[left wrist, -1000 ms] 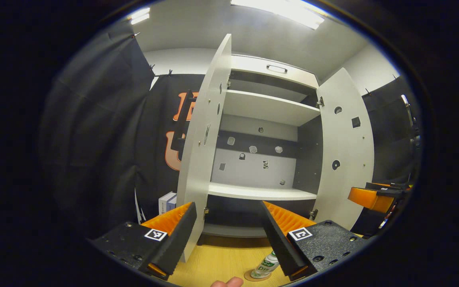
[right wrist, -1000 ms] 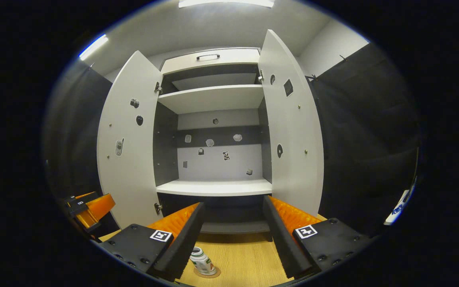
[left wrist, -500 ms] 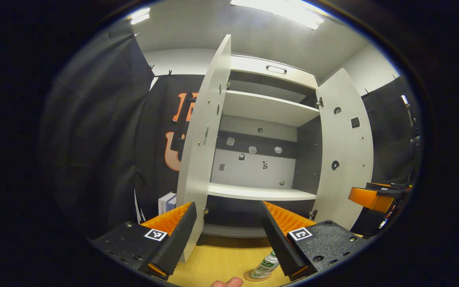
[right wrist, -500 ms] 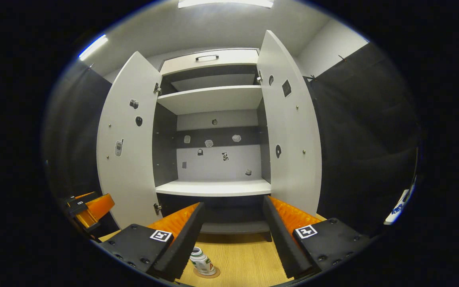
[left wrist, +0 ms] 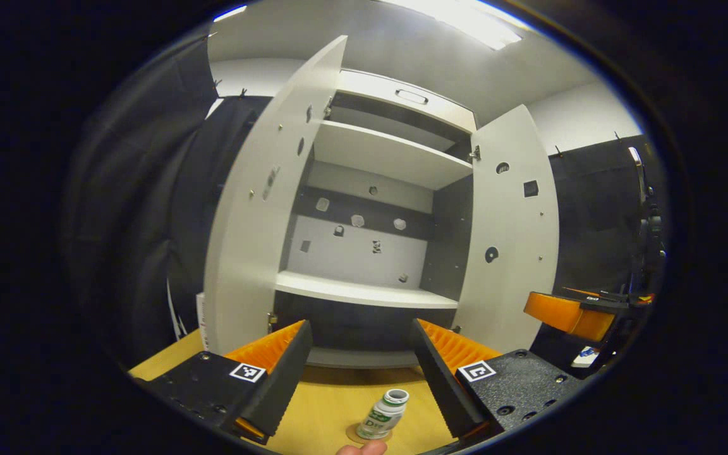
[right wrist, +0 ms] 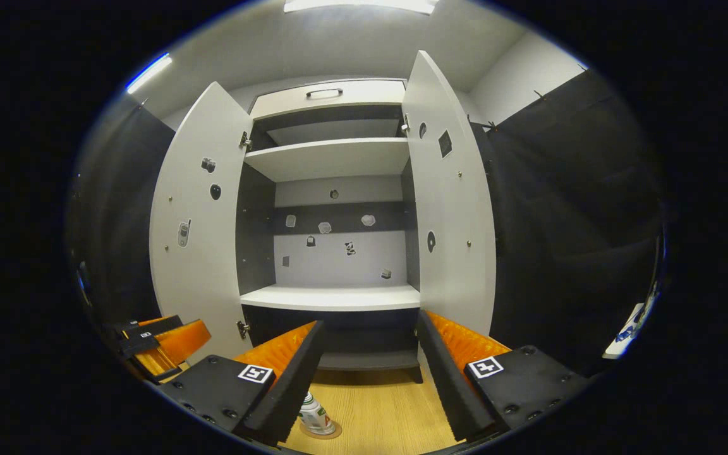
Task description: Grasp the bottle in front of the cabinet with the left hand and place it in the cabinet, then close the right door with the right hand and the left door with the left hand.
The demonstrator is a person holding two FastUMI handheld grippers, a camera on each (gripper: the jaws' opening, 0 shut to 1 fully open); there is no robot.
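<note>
Standing upright on a small round coaster on the wooden table point(left wrist: 332, 404), the bottle point(left wrist: 384, 415) is the item to be fetched: small, pale, green-labelled, its long axis vertical and its open neck uppermost. Position relative to the left gripper point(left wrist: 360, 373): below and slightly ahead of the gap between the two fingers, a little toward the inner finger, not yet between them and touched by neither. Left gripper condition: fingers spread wide, nothing held; a fingertip of the holding hand point(left wrist: 359, 449) shows at the lower edge of the left gripper view. Position relative to the right gripper point(right wrist: 369, 373): off to its left, partly hidden behind its left-hand finger in the right gripper view, bottle point(right wrist: 315, 417) seen there low on the table. Right gripper condition: fingers likewise spread, empty, held well apart from the bottle's line. Judgement: the left gripper is the nearer and better aligned tool, and the coming move would call for a descent so the fingers straddle the bottle's sides across its vertical axis, below the neck. Beyond both grippers: the cabinet point(right wrist: 332, 297), both doors open, the left door point(left wrist: 253, 227) and right door point(right wrist: 449, 215) swung outward, the lower shelf point(left wrist: 364, 294) bare and directly ahead of the bottle.
</note>
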